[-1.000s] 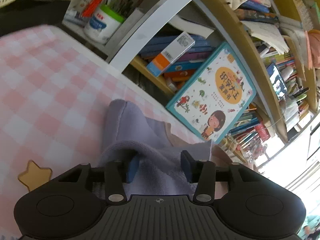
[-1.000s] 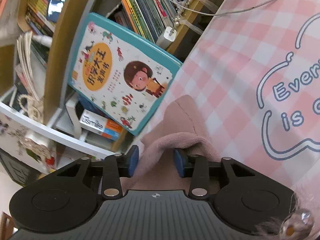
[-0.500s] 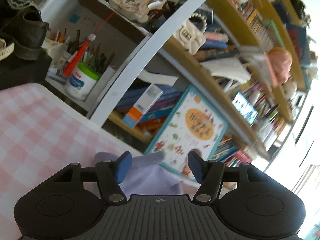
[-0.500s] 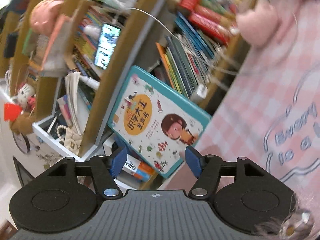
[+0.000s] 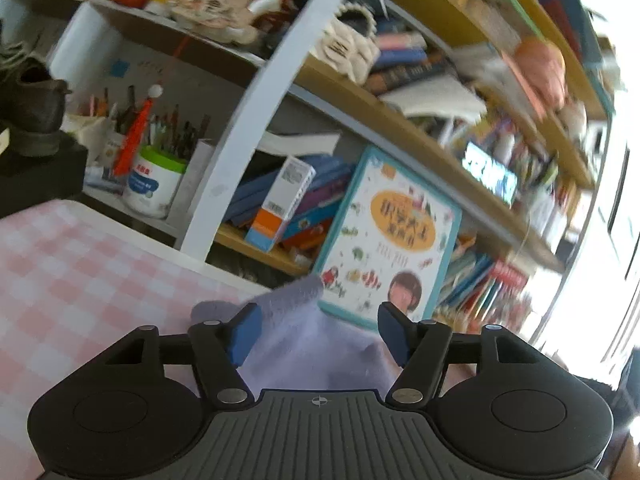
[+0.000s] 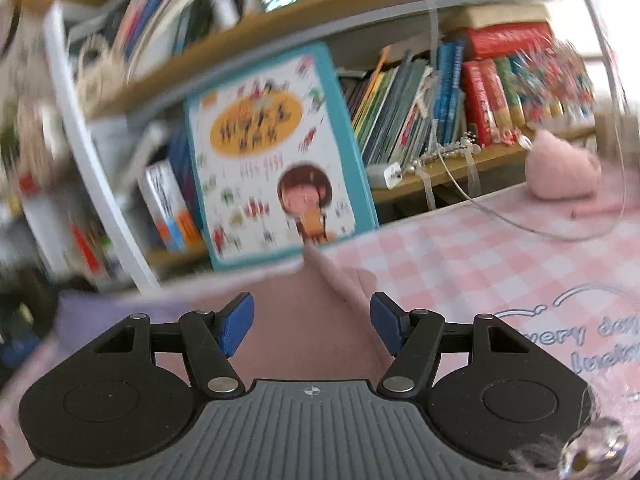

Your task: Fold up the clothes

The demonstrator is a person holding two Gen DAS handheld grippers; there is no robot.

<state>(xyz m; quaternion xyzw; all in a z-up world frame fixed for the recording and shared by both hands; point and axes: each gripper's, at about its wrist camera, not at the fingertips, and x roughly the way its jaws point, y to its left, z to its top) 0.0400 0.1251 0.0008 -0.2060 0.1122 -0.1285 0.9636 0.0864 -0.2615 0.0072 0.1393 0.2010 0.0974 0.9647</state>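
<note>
The left hand-held gripper [image 5: 318, 330] is seen with its blue pads spread wide, nothing grasped; a lilac garment [image 5: 312, 344] lies loose beneath and between them, one corner raised toward the far edge of the desk [image 5: 60, 264]. The right hand-held gripper [image 6: 310, 326] is likewise released, its pads apart over a dusty-pink garment [image 6: 308, 320] that lies flat at the far edge of the desk, with a lilac strip visible to its left.

The desk is covered by a pink-and-white checked cloth [image 6: 480, 256], printed with pale blue lettering [image 6: 580, 336] toward the right side. A bookshelf [image 5: 400, 92] with wooden boards and a white upright is set directly behind the far edge. A teal-bordered children's book [image 5: 388, 240] is propped upright against the shelf, just beyond both garments. Stacked books and a white-and-orange carton [image 5: 280, 204] are seen to its left. A white tub with a green rim [image 5: 154, 186] is filled with pens and brushes. A pink plush item [image 6: 564, 172] rests near the far right edge of the desk, and a thin cable [image 6: 520, 220] is draped beside it. Both views are motion-blurred.
</note>
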